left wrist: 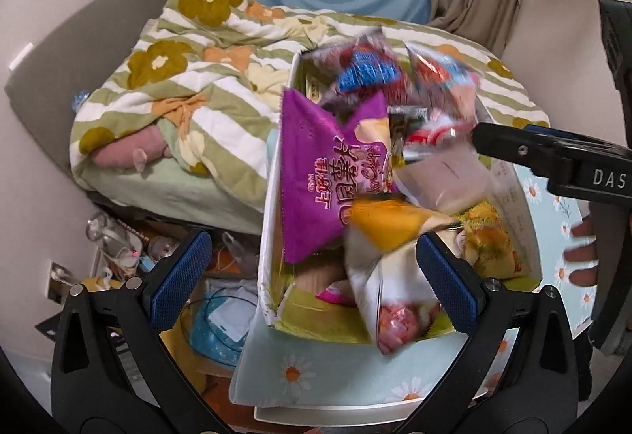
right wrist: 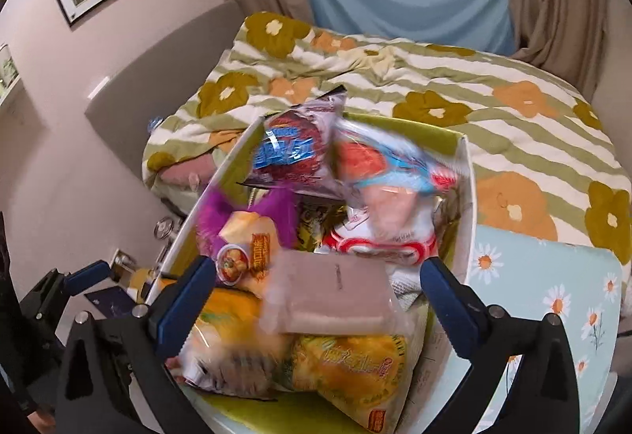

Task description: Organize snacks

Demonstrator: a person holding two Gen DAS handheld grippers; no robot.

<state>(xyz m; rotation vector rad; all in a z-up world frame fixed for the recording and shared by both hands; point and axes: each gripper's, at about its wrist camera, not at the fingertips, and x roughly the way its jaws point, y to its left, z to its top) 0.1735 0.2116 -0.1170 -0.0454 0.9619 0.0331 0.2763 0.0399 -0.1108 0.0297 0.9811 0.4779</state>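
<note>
A white box with a green lining (left wrist: 265,236) stands on a daisy-print table and holds several snack bags. In the left wrist view I see a purple chip bag (left wrist: 328,173), a yellow and white bag (left wrist: 391,236) and a clear pack (left wrist: 446,177). My left gripper (left wrist: 312,276) is open, wide over the box's near left corner. My right gripper (left wrist: 489,141) reaches in from the right above the box. In the right wrist view my right gripper (right wrist: 320,299) is open above a clear pack of brown wafers (right wrist: 335,291) and a yellow bag (right wrist: 343,367). The box rim (right wrist: 468,197) shows there too.
A bed with a flowered green-striped blanket (left wrist: 189,90) lies behind the box. Clutter, bottles and cables (left wrist: 130,244) cover the floor at the left. The daisy-print tabletop (right wrist: 553,295) extends right of the box. Curtains and a blue cloth hang at the back.
</note>
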